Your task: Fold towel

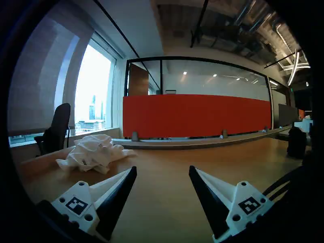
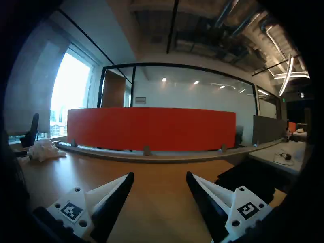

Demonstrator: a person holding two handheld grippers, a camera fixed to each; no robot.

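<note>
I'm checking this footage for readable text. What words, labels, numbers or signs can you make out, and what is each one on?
No text is legible.
Dark tag on the crumpled towel: too small to read.
Wall sign above the red partition: blurred.
Green sign near the ceiling: blurred.
Square markers on the left gripper and right gripper: black-and-white patterns, no letters.

- Left gripper [image 1: 162,167]: held low and roughly level, pointing straight ahead; jaws spread wide apart and empty; tips tapering to sharp points, dark inner faces turned toward each other
- Right gripper [image 2: 159,173]: held in the same low, level, forward pose; jaws parted about as wide, gripping nothing
</note>
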